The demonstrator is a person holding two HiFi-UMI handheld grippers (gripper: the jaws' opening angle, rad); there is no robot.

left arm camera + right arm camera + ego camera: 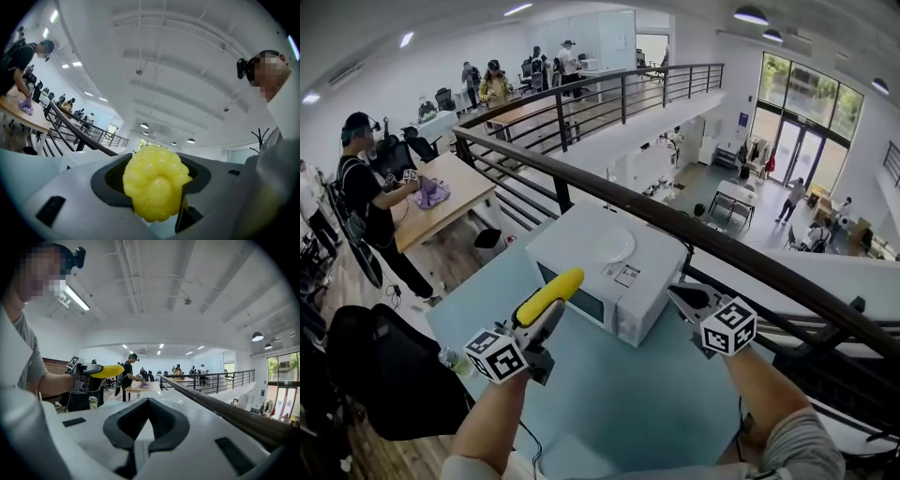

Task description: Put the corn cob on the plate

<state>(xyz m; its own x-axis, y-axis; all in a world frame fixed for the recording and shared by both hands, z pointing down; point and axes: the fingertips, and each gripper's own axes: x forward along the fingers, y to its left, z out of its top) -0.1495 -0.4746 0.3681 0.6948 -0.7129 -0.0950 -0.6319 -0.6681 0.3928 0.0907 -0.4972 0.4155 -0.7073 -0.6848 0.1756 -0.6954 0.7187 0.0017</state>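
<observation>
The yellow plastic corn cob (549,294) is pinched in the left tool (546,317), its rounded end sticking out past the jaws. It is held in the air over the light blue desk (619,394), just in front of the boxy white microwave oven (567,246). The round white plate (614,245) lies on top of that oven, apart from the cob, and the right tool (678,292) hovers by the oven's right corner with its jaws pressed together on nothing.

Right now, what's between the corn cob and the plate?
Only the front edge and bare white top of the microwave, seen in the head view. The corn cob in the left gripper hovers before it; the plate rests on top.
</observation>
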